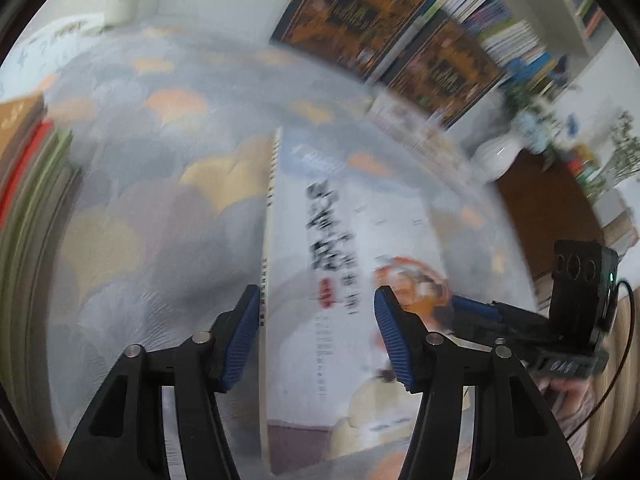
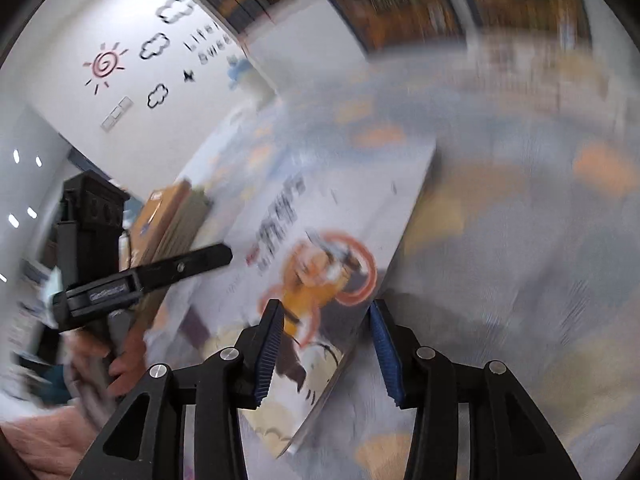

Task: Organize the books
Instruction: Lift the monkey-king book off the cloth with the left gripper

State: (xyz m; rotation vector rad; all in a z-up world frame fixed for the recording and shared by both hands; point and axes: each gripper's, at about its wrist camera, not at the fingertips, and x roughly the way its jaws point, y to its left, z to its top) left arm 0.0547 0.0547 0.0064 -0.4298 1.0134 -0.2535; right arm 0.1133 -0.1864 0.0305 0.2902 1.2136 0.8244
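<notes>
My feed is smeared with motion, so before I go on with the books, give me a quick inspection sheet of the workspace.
Surface: patterned cloth with grey, orange and yellow scallops.
Job's things: white book with black title lettering and a figure in orange, lying on the cloth; book stack at the left edge; two dark ornate books propped by a row of shelved books.
Clutter: white vase with greenery.
Grippers: left gripper over the white book's spine side, jaws apart; right gripper over its corner, jaws apart; contact unclear through blur.
Cables: black cable behind the right gripper.
Surroundings: white wall with sun and cloud decals.
</notes>
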